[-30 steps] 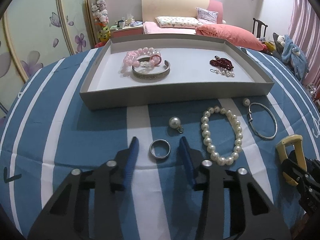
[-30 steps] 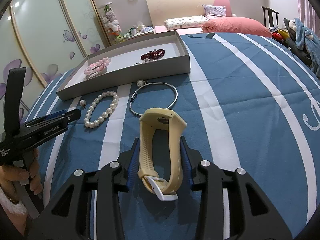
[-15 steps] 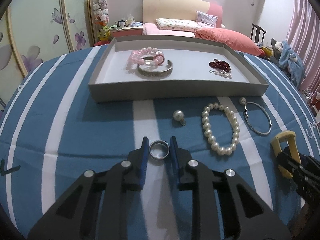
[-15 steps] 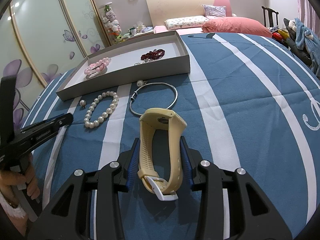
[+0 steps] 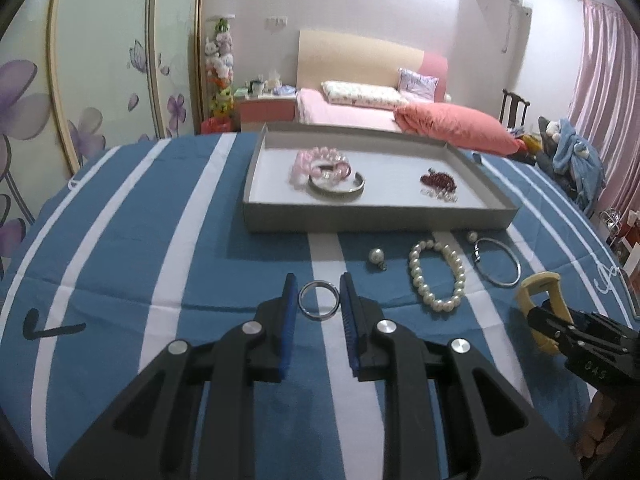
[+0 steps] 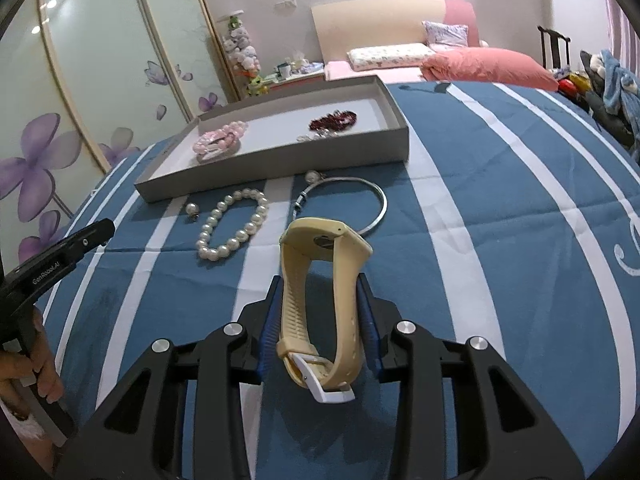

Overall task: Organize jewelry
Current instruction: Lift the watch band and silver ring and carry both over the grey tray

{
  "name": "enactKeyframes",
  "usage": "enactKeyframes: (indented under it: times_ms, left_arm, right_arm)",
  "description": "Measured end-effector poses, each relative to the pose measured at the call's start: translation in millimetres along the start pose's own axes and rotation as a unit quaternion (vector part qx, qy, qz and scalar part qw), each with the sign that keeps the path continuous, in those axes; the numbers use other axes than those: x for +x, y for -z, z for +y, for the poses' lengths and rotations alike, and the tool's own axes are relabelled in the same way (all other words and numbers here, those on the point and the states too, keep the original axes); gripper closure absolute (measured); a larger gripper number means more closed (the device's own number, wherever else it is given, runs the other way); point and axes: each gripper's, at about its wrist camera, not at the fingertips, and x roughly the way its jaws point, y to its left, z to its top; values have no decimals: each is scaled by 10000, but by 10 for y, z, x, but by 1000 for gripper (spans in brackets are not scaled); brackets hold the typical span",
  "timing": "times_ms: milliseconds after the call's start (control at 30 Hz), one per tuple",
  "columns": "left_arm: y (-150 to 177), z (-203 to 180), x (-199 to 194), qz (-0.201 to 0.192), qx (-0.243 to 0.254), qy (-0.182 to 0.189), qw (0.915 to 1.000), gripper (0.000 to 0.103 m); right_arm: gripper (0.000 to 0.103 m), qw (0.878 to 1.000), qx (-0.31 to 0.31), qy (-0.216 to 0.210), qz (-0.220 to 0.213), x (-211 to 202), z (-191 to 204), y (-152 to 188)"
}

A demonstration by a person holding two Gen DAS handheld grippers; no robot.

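Note:
My left gripper is shut on a silver ring, held just above the striped blue cloth. Its blue pads touch the ring's two sides. My right gripper grips a cream watch by its strap, and its jaws are closing on it. The watch loop stands upright between the pads. The grey tray lies ahead, holding pink bead bracelets, a silver cuff and a dark red bead piece. In the left wrist view the watch shows at the right edge.
In front of the tray on the cloth lie a pearl bracelet, a pearl earring, a second pearl and a thin silver bangle. A hand holds the left gripper's handle. A bed stands beyond the table.
My left gripper closed on the silver ring, then rose and drew back with it, so the tray looks farther away. My right gripper stayed put with the watch.

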Motion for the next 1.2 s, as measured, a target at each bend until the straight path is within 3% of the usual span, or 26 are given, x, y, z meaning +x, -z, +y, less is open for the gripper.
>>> enactKeyframes:
  times_ms: [200, 467, 900, 1200]
  left_arm:
    - [-25, -55, -115, -335, 59, 41, 9994, 81]
    - [-45, -163, -393, -1087, 199, 36, 9939, 81]
    - [-35, -259, -635, -1745, 308, 60, 9842, 81]
    - [-21, -275, -741, -2047, 377, 7, 9781, 81]
  right_arm:
    - [69, 9994, -138, -53, -311, -112, 59, -40]
    - [69, 9933, -342, -88, -1100, -354, 154, -129]
    - [69, 9751, -732, -131, -2089, -589, 350, -205]
    - [69, 9681, -798, -112, -2374, -639, 392, -233]
